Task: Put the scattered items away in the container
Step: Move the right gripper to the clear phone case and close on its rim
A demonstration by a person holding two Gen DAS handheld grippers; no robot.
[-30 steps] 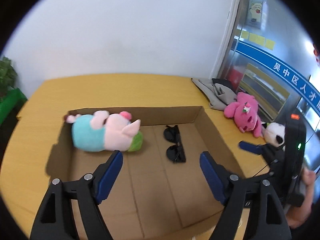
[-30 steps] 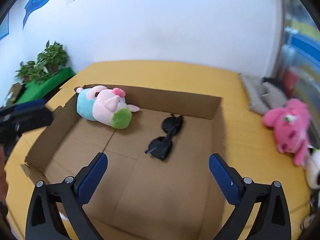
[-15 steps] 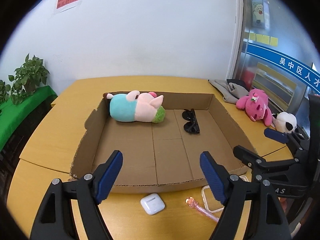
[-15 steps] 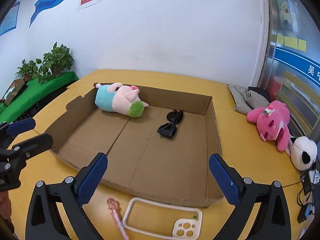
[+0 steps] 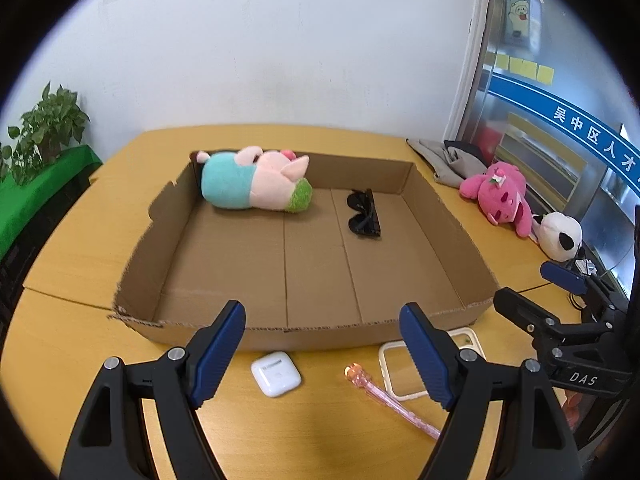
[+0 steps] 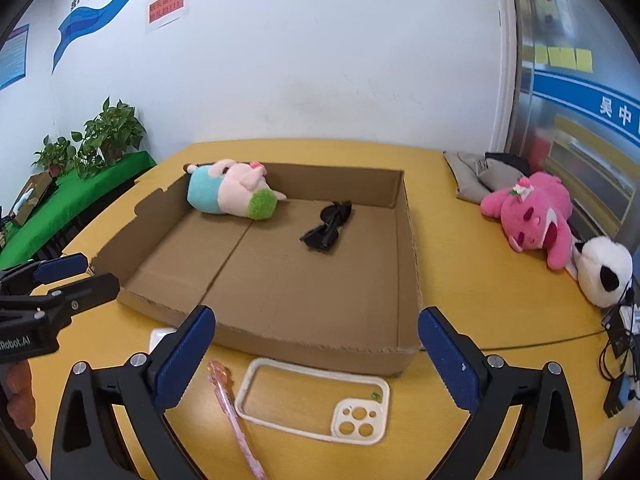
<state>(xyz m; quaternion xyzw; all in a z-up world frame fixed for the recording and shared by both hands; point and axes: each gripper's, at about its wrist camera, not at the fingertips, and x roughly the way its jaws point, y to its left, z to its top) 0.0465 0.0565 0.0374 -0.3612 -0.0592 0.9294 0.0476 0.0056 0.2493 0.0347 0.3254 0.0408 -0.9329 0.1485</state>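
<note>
A shallow cardboard box [image 5: 320, 330] [image 6: 406, 248] lies on the yellow table and holds a pink and teal plush pig [image 5: 256, 180] [image 6: 230, 190] and black sunglasses [image 5: 364, 214] [image 6: 328, 228]. In front of the box lie a white earbud case [image 5: 276, 374], a pink pen [image 5: 384, 398] [image 6: 236, 408] and a cream phone case [image 6: 316, 402] [image 5: 394, 372]. My left gripper [image 5: 324, 354] is open and empty above the earbud case. My right gripper [image 6: 316, 360] is open and empty above the phone case.
A pink plush bear [image 5: 498, 200] [image 6: 532, 212], a panda plush [image 5: 560, 236] [image 6: 606, 270] and a grey cloth [image 5: 444, 160] [image 6: 480, 174] lie right of the box. Cables [image 6: 616, 340] lie at the table's right edge. Potted plants [image 6: 108, 132] stand on the left.
Both grippers have pulled back from over the box toward the table's front edge, both open and empty. The earbud case, pen and phone case have come into view.
</note>
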